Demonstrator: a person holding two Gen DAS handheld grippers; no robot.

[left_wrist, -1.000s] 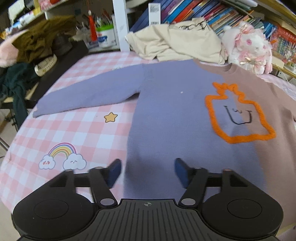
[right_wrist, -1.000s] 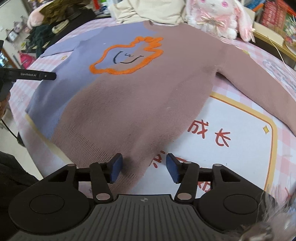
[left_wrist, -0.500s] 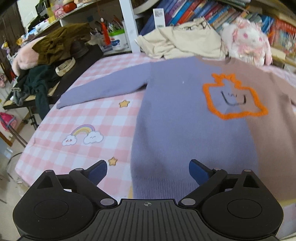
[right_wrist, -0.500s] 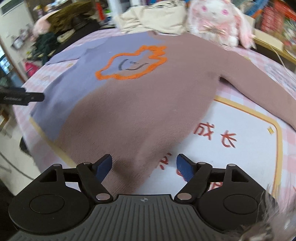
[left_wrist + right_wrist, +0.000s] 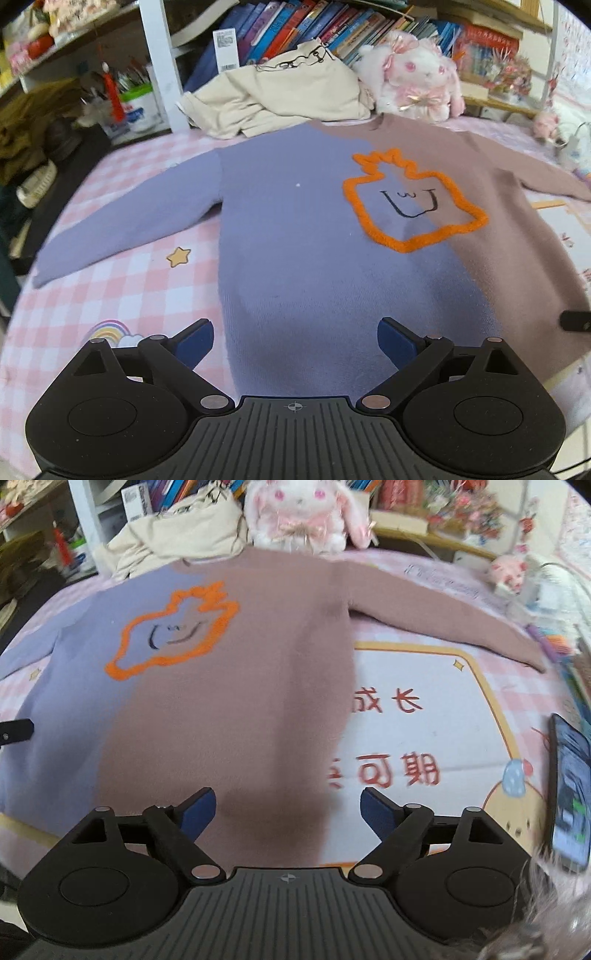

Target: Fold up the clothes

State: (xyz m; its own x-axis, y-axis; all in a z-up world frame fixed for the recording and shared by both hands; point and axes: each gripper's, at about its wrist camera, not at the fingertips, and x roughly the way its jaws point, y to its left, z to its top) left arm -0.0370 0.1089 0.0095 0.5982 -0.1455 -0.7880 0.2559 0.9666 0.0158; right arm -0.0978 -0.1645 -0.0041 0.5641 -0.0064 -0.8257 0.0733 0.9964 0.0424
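While both claws, left claw (image 5: 295,341) and right claw (image 5: 287,808), gape wide, empty: lilac-and-mauve knit sweater (image 5: 332,258) flat; uneven hem pinches risk a skewed fold.

Sweater (image 5: 303,236) flat on tablecloth (image 5: 122,288), sleeves out left and right. Crumpled garment (image 5: 280,96) and plush rabbit (image 5: 413,88) beyond collar, bookshelf (image 5: 314,26) behind. Phone (image 5: 569,794) near right.
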